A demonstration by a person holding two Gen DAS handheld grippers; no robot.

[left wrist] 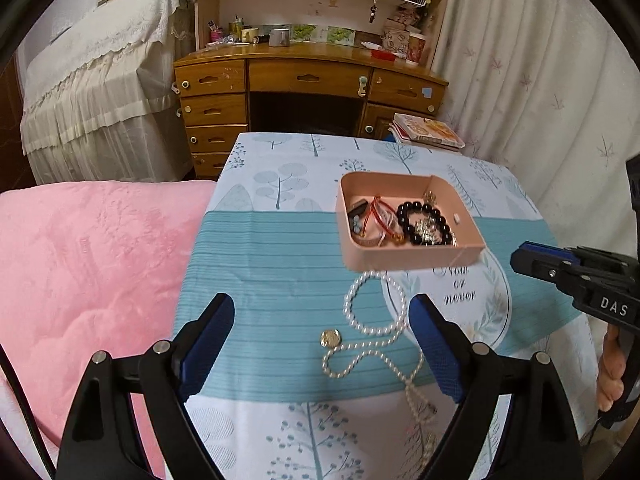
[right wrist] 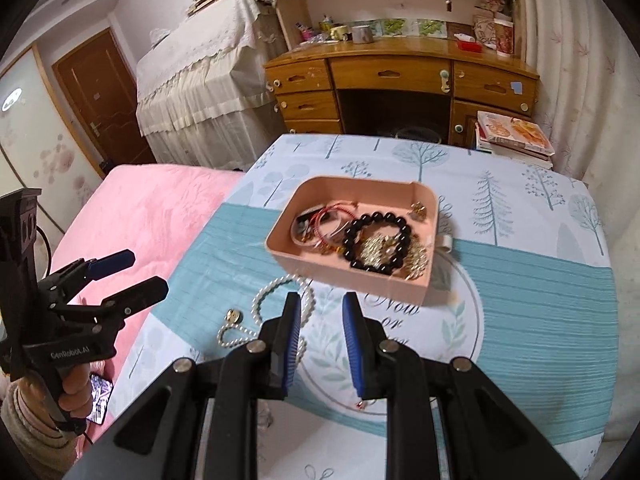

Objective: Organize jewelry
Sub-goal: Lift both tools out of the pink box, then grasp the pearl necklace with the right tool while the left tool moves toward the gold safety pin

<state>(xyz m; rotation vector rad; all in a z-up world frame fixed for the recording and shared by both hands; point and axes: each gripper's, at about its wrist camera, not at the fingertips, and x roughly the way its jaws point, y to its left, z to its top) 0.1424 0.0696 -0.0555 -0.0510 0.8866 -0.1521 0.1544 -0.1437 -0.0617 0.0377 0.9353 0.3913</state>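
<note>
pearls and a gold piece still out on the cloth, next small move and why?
Probably lower the left tongs onto the pearl necklace and close. They are open with nothing between them, and the strand lies right ahead, in front of the pink tray that already holds the other jewelry. The right tongs are narrower and empty. The gold piece can follow.

A tree-print cloth [left wrist: 280,240] covers the counter; on it sit a pink tray [left wrist: 408,258], and nearer, a pearl necklace [left wrist: 360,320] beside a gold coin [left wrist: 331,338].

Left gripper [left wrist: 322,344] jaws spread wide, empty, angled downward. Right gripper [right wrist: 322,344] jaws narrowly parted, nothing clamped, angled downward.
</note>
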